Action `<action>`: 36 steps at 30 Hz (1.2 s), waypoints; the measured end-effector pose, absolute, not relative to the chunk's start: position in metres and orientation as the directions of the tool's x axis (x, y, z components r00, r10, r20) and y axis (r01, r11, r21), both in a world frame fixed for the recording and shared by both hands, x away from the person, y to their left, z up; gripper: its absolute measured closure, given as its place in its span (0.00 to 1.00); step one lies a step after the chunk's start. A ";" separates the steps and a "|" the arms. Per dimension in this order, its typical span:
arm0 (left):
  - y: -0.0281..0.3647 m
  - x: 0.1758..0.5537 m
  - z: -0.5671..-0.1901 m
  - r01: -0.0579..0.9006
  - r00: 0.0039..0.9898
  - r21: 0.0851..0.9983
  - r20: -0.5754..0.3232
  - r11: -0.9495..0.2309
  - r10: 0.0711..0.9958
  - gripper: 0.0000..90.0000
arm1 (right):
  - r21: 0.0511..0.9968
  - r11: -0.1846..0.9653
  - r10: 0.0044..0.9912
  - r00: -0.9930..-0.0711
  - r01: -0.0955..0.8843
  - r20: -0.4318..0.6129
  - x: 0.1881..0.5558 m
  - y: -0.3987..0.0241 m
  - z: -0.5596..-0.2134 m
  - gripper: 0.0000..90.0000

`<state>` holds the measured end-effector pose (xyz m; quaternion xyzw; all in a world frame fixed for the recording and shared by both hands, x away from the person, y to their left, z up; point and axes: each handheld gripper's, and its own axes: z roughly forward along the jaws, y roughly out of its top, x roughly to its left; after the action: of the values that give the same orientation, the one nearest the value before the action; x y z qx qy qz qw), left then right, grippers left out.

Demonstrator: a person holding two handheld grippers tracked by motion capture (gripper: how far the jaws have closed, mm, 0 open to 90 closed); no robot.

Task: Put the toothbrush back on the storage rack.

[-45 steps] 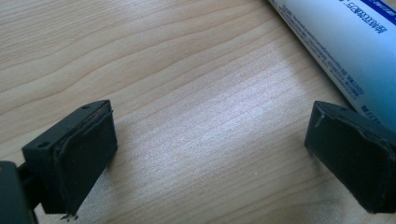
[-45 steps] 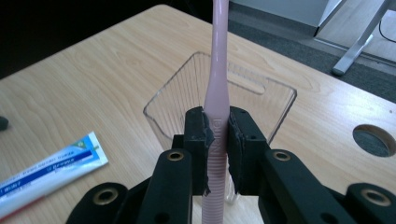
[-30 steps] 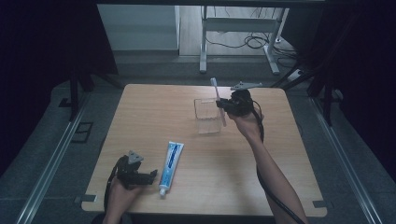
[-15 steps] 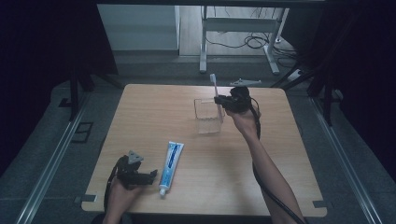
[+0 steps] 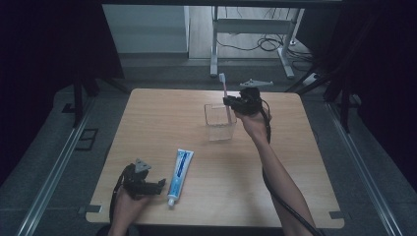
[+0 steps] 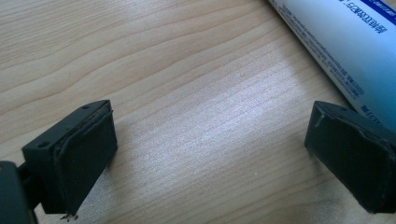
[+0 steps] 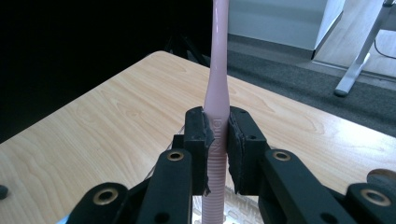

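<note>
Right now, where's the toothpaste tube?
In the high view the toothpaste tube lies flat on the table near its front edge, left of centre, just right of the open left gripper; the clear cup stands farther back.

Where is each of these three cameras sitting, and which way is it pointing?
High view: fixed above the person's side, looking forward and down on the table; both forearms show, with the left gripper and right gripper.
Left gripper view: rides the left gripper, looking down between its open jaws at bare wood, the toothpaste tube alongside.
Right gripper view: rides the right gripper, facing the table's far edge along jaws shut on an upright pink toothbrush.
Shared: the toothbrush, above the clear container, and the tube also appear from the high view.
</note>
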<state>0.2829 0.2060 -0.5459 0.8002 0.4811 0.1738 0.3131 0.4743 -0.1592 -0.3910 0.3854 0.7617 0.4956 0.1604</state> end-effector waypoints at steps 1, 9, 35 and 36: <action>0.206 0.283 -0.546 0.661 0.477 0.668 -0.023 -0.341 0.879 0.03 | 0.880 0.210 0.747 -0.650 0.427 0.137 0.475 -0.159 -0.390 0.87; 0.206 0.283 -0.546 0.661 0.477 0.668 -0.024 -0.341 0.879 0.03 | 0.888 0.226 0.753 -0.650 0.400 0.102 0.482 -0.150 -0.390 0.87; 0.206 0.283 -0.546 0.661 0.477 0.669 -0.025 -0.340 0.878 0.03 | 0.859 0.320 0.765 -0.644 0.400 0.015 0.487 -0.151 -0.429 0.87; 0.206 0.283 -0.546 0.661 0.477 0.669 -0.025 -0.340 0.879 0.03 | 0.857 0.326 0.764 -0.645 0.400 0.011 0.487 -0.151 -0.430 0.87</action>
<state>0.2829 0.2060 -0.5460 0.7999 0.4812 0.1730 0.3140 0.4867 -0.1510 -0.4302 0.3692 0.7884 0.4481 0.2030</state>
